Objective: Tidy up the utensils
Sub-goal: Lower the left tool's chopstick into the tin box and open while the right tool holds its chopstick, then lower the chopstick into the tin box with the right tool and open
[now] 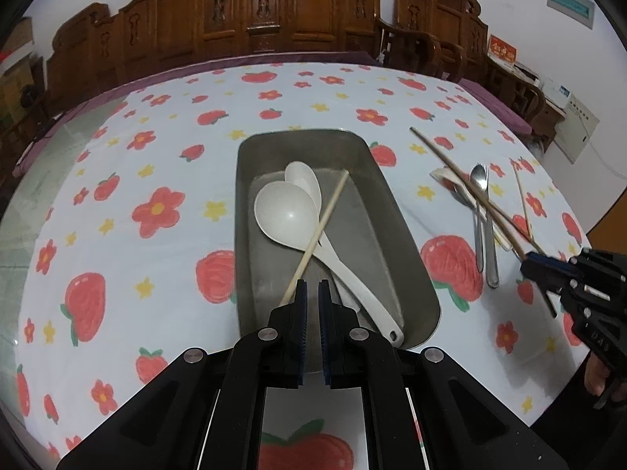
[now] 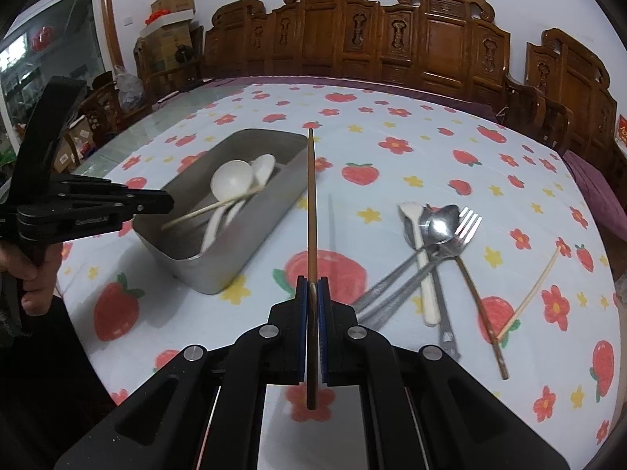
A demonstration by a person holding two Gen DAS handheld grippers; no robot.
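Note:
A grey metal tray (image 1: pixel 392 203) (image 2: pixel 274 211) holds two white spoons (image 1: pixel 288 209) (image 2: pixel 231 178) and a pale chopstick (image 1: pixel 317 235) (image 2: pixel 211 207). My left gripper (image 1: pixel 312 286) hovers over the tray's near end, jaws nearly together and empty; it also shows in the right wrist view (image 2: pixel 168 199). My right gripper (image 2: pixel 312 286) is shut on a dark brown chopstick (image 2: pixel 311 203), held above the cloth right of the tray; it also shows in the left wrist view (image 1: pixel 527 262). On the cloth lie a metal spoon (image 2: pixel 443 225), a fork (image 2: pixel 464 223), a white spoon (image 2: pixel 425 274), a second brown chopstick (image 2: pixel 482 313) and a pale chopstick (image 2: pixel 533 293).
The table carries a white cloth with strawberries and flowers (image 1: pixel 156 211) (image 2: pixel 392 145). Carved wooden chairs (image 1: pixel 254 11) (image 2: pixel 392 39) line its far edge. Cardboard boxes (image 2: pixel 172 4) stand at the back left. A person's hand (image 2: pixel 31 270) holds the left gripper.

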